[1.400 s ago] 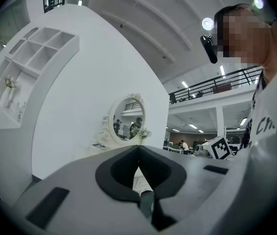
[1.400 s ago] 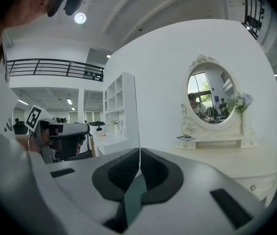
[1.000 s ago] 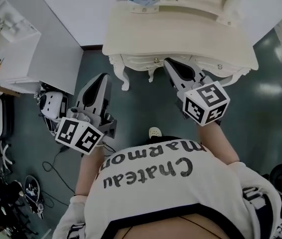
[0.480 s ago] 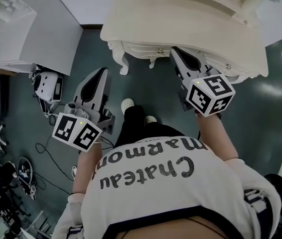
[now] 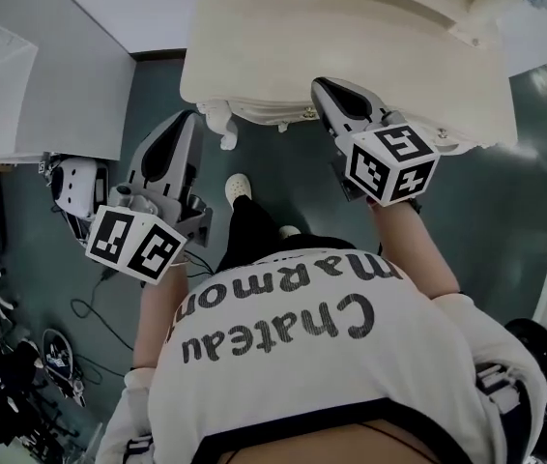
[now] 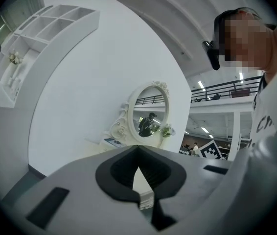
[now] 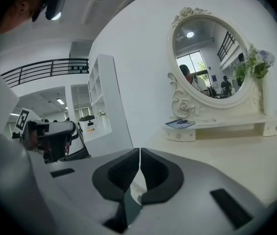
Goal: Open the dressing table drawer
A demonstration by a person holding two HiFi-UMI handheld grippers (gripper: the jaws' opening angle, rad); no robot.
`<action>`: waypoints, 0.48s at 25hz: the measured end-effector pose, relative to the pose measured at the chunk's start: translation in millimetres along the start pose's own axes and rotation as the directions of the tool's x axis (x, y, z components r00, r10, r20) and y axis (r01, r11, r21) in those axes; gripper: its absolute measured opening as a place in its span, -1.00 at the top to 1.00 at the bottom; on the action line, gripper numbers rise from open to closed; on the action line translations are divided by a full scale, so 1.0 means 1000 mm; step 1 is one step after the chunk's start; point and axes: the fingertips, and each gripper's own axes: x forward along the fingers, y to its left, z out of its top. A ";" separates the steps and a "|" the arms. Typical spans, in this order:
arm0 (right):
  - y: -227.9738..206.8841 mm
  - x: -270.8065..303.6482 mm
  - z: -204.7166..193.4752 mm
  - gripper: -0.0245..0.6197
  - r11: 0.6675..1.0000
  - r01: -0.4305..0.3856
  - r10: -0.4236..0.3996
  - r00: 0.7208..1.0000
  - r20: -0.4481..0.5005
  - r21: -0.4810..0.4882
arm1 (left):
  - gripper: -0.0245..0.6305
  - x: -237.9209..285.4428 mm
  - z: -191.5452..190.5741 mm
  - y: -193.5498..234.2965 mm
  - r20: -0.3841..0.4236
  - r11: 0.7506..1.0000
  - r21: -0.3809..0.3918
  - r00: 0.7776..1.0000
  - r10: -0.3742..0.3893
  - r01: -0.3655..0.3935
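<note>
Head view: we face the dressing table.
Our left gripper and right gripper: jaws together, nothing held.

Staged room set inside a large hall, lab-like. Cream dressing table against a bare white partition; mezzanine railing far behind; equipment clutter on floor, left.

Left gripper and right gripper both closed
</note>
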 end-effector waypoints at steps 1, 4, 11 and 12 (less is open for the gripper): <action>-0.007 0.012 0.002 0.84 1.000 0.011 -0.011 1.000 -0.004 0.006 | 0.86 0.010 0.004 0.011 -0.008 1.000 0.001 1.000 -0.006 0.006; -0.028 0.048 0.011 0.84 0.998 0.049 -0.049 0.999 -0.008 0.032 | 0.86 0.037 0.018 0.043 -0.025 1.000 0.005 0.999 -0.027 0.027; -0.070 0.120 0.019 0.84 0.984 0.149 -0.147 0.989 -0.030 0.096 | 0.86 0.083 0.032 0.115 -0.091 0.998 0.018 0.994 -0.060 0.062; -0.077 0.130 0.020 0.84 0.982 0.161 -0.159 0.987 -0.033 0.099 | 0.85 0.090 0.031 0.123 -0.103 0.997 0.017 0.992 -0.067 0.069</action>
